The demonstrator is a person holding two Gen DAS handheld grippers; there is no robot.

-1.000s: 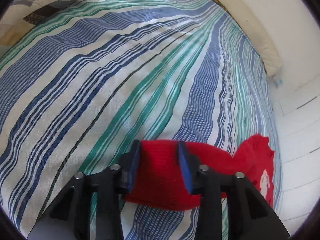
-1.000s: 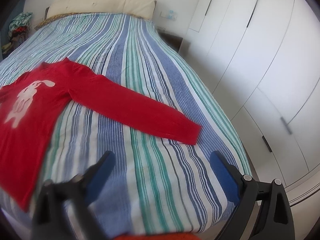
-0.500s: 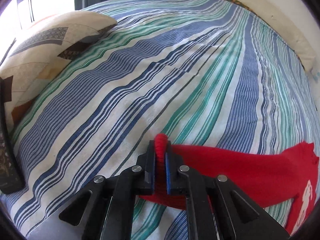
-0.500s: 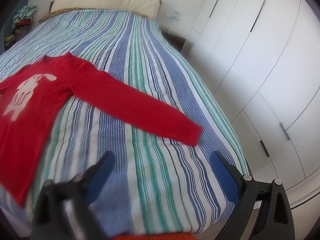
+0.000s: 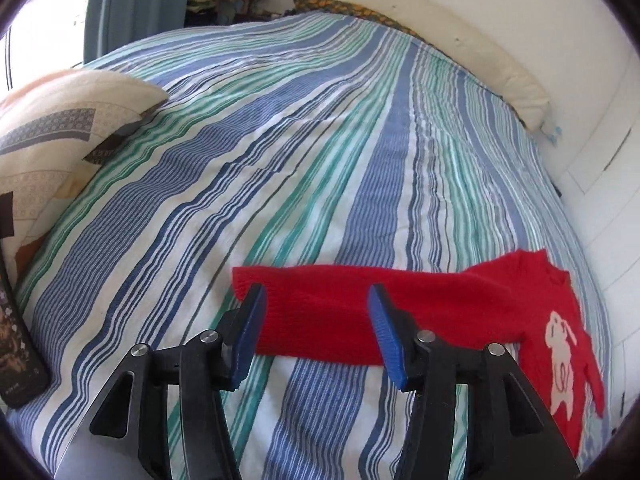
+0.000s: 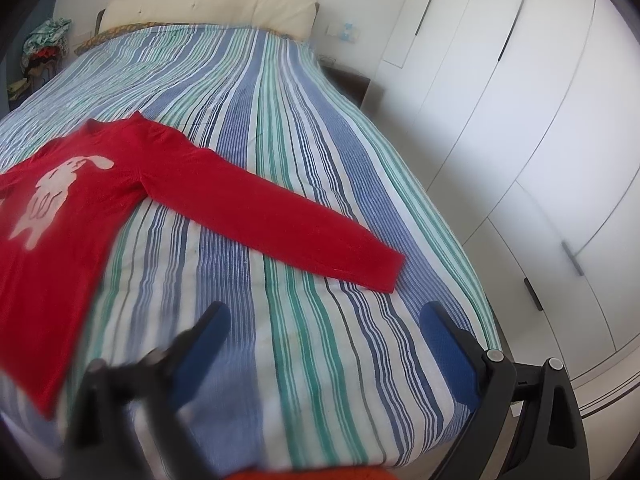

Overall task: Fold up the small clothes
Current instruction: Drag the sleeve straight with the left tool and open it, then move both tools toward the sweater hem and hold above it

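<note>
A red long-sleeved top (image 6: 72, 208) with a pale rabbit print lies flat on the striped bedspread (image 6: 280, 120). In the left wrist view one sleeve (image 5: 360, 304) stretches out flat toward the left. My left gripper (image 5: 316, 336) hovers just above that sleeve's cuff end; its jaws are opening and the blue pads stand apart, clear of the cloth. In the right wrist view the other sleeve (image 6: 288, 224) runs out to the right. My right gripper (image 6: 324, 352) hangs open above bare bedspread, short of that sleeve's cuff.
A patterned cushion (image 5: 52, 132) and a dark flat object (image 5: 16, 352) lie at the bed's left side. White wardrobe doors (image 6: 520, 120) line the right. A cream headboard (image 6: 208, 8) is at the far end, with a clothes pile (image 6: 44, 44) beyond the bed.
My left gripper pinched the sleeve cuff and lifted it, then let it go; the sleeve now lies flat and the jaws stand apart, higher up. The right gripper has stayed put.
</note>
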